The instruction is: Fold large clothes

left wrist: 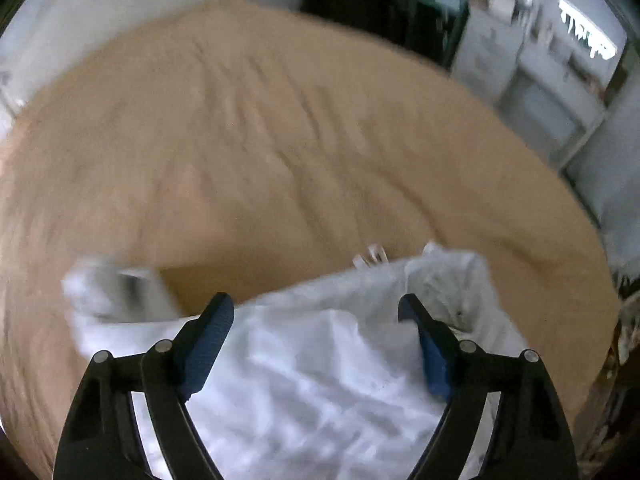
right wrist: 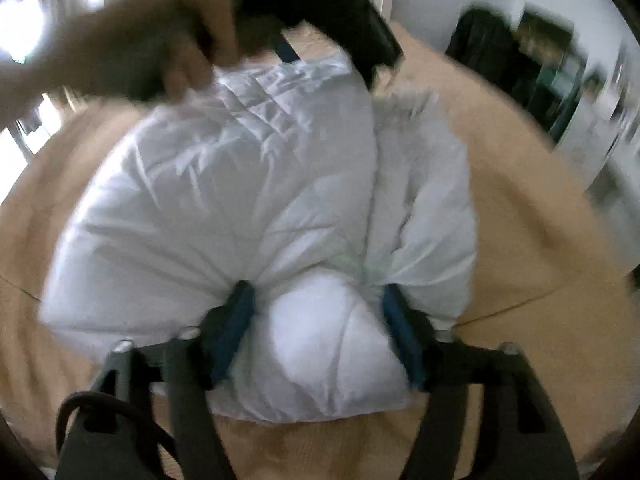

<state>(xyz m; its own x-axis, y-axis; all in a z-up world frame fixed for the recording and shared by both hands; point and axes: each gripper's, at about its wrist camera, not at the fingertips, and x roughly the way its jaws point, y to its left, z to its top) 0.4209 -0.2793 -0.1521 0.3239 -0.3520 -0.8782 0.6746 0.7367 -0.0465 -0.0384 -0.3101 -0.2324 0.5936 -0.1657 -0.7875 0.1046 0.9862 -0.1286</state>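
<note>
A white puffy padded garment point(right wrist: 240, 200) lies bunched on a tan bed sheet point(right wrist: 520, 216). My right gripper point(right wrist: 316, 304) has a thick fold of the garment pinched between its blue pads; the jaws stand wide around the bulk. In the right wrist view the left gripper's black body point(right wrist: 344, 12) and the hand holding it point(right wrist: 132, 44) hover over the garment's far edge. In the left wrist view my left gripper point(left wrist: 316, 312) is open above the white garment point(left wrist: 320, 380), with nothing between its fingers. The views are motion-blurred.
The tan sheet point(left wrist: 260, 140) covers the whole bed. White cabinets and shelves point(left wrist: 540, 80) stand beyond the bed's far right edge. A dark item point(right wrist: 484, 52) hangs by the wall at the far side.
</note>
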